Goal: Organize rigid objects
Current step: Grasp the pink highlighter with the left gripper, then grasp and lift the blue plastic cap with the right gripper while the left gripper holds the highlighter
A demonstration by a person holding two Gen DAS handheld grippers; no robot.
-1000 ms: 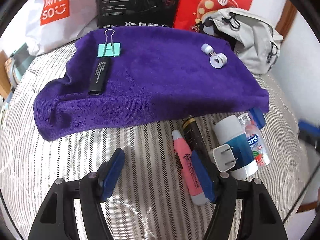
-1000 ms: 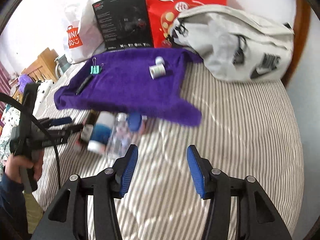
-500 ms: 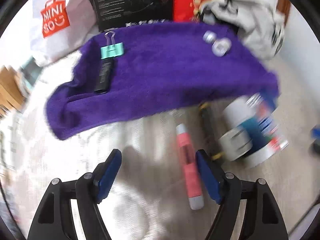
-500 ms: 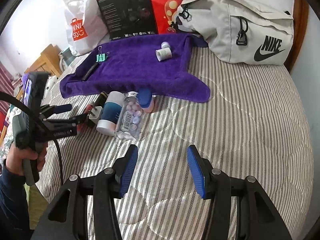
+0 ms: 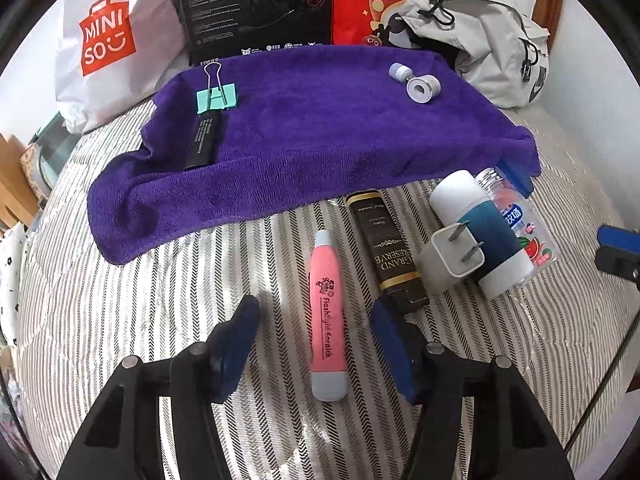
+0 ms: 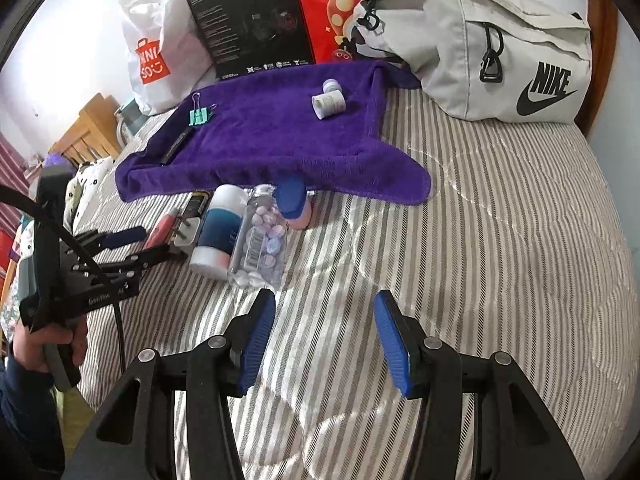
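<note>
In the left wrist view, the left gripper (image 5: 314,344) hangs low over the striped bedcover (image 5: 160,300) with its blue jaws spread wide and nothing between them but the lower half of the pink flashlight eraser (image 5: 327,320), which lies flat and points away toward the purple towel (image 5: 320,136). Just to its right lie a dark box marked Grand Reserve (image 5: 384,248), a white plug adapter (image 5: 452,258) leaning against a white-and-teal bottle (image 5: 480,232), and a clear candy bottle (image 5: 520,220) beside that. On the towel sit a teal binder clip (image 5: 217,96), a slim black stick (image 5: 204,138) below it, and two small white spools (image 5: 416,82) far right. The eraser looks like the next pick; the risk is that the right-hand pad, already close to the dark box, nudges or catches it as the jaws close, or that the smooth rounded eraser rolls on the soft quilt and slips out. In the right wrist view, the right gripper (image 6: 324,340) is likewise spread and empty, above bare bedcover just short of the candy bottle (image 6: 260,240) and a blue-capped bottle (image 6: 294,202) at the towel's edge, with the grey bag (image 6: 480,52) behind. The left tool, held in a hand (image 6: 44,344), reaches in from the left, so the two tools could collide over this tight cluster.
</note>
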